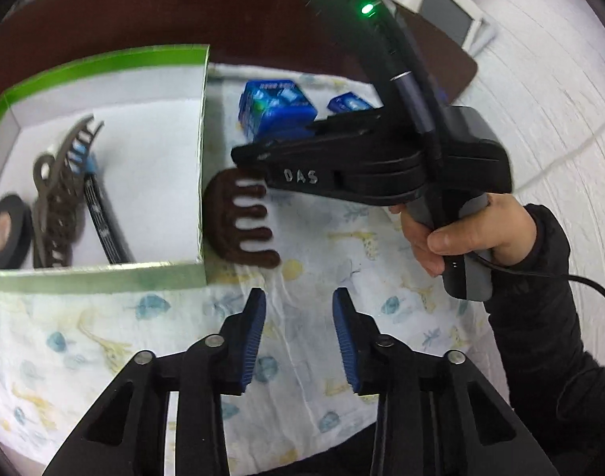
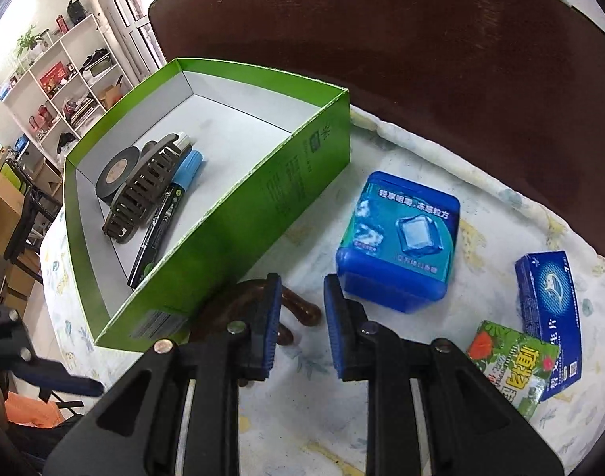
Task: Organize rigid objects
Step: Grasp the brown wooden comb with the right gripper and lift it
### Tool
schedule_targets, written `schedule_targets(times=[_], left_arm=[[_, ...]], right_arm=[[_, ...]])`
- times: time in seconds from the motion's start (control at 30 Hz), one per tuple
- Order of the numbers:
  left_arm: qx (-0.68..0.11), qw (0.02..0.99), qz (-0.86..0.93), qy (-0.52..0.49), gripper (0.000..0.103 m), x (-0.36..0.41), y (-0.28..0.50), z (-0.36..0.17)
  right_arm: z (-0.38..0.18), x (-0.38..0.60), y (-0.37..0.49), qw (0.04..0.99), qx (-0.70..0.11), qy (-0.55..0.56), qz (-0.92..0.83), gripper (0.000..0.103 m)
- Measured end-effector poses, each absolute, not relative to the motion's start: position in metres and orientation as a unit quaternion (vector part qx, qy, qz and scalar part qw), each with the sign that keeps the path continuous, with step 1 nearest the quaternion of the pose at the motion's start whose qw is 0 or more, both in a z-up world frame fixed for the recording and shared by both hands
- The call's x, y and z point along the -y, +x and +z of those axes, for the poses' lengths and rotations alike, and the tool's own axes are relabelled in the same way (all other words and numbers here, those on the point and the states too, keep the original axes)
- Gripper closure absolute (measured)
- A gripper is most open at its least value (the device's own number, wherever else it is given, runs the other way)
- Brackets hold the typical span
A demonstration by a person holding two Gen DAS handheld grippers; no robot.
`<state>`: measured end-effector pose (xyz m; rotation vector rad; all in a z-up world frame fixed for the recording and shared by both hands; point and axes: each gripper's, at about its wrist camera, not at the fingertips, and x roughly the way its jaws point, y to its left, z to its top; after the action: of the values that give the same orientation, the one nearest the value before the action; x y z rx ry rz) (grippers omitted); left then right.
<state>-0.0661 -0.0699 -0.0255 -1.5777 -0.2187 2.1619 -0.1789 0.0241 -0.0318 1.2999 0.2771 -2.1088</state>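
A green box (image 1: pixel 201 150) (image 2: pixel 310 166) stands on the patterned cloth and holds a roll of black tape (image 1: pixel 6 230) (image 2: pixel 114 170), a brown hair claw (image 1: pixel 60 198) (image 2: pixel 139 194) and a marker pen (image 2: pixel 171 206). A dark brown claw clip (image 1: pixel 242 222) (image 2: pixel 298 309) lies on the cloth just outside the box's near wall. My right gripper (image 2: pixel 300 325) (image 1: pixel 254 158) hovers over this clip, jaws open and empty. My left gripper (image 1: pixel 298 337) is open and empty, lower over the cloth.
A blue plastic tub (image 2: pixel 401 238) (image 1: pixel 274 107) stands right of the box. A blue carton (image 2: pixel 548 309) (image 1: pixel 348 104) and a green packet (image 2: pixel 512 365) lie further right. The dark wooden table (image 2: pixel 421 39) continues behind the cloth.
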Motion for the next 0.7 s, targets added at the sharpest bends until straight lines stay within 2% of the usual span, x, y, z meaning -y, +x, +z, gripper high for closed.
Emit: schedule_targets(times=[0.17,0.3,0.57,0.7], left_arm=[[0.162,0.178,0.763,-0.600,0.074,0.079,-0.084,-0.047],[0.194,0.140,0.763,-0.601,0.074,0.085,-0.095,-0.053],[0.185,0.109,0.765,-0.608,0.074,0.086,-0.100,-0.062],[0.157,0.117,0.772,-0.605,0.079,0.083,-0.095,-0.059]], right_arm=[[-0.039,-0.022,-0.184,0.327,-0.104,0.503,-0.793,0.081],[-0.039,-0.026,-0.183,0.334,-0.099,0.506,-0.789,0.081],[-0.045,-0.039,-0.163,0.342,-0.117,0.532,-0.766,0.083],[-0.046,-0.042,-0.139,0.328,-0.158,0.541,-0.758,0.083]])
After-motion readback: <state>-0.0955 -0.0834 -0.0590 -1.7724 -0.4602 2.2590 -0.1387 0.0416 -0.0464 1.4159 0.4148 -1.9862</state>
